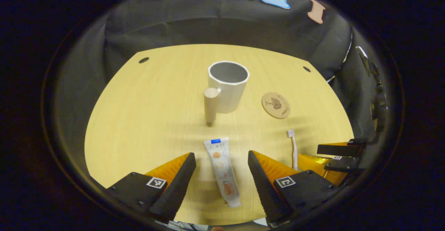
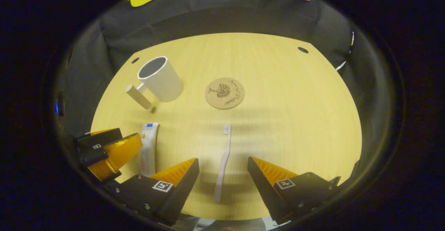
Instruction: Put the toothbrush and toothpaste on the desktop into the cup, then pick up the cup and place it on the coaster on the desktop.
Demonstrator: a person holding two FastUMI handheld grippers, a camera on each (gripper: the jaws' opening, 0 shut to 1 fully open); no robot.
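A white toothpaste tube (image 1: 222,171) lies flat on the wooden desktop (image 1: 146,119), lengthwise between the fingers of my open left gripper (image 1: 221,168), which stand clear of it. A white toothbrush (image 2: 223,161) lies between the fingers of my open right gripper (image 2: 222,173), untouched, bristles pointing away. The white cup (image 1: 227,86) with a wooden peg handle (image 1: 210,105) stands upright and empty beyond the tube. A round cork coaster (image 1: 276,105) lies to the cup's right. In the right gripper view the cup (image 2: 160,79), coaster (image 2: 224,93) and toothpaste (image 2: 148,148) show again.
The right gripper (image 1: 339,154) shows at the lower right of the left gripper view, beside the toothbrush (image 1: 293,148). The left gripper (image 2: 106,151) shows at the lower left of the right gripper view. Black cloth walls the desktop's far side; two dark holes (image 1: 143,60) mark its far corners.
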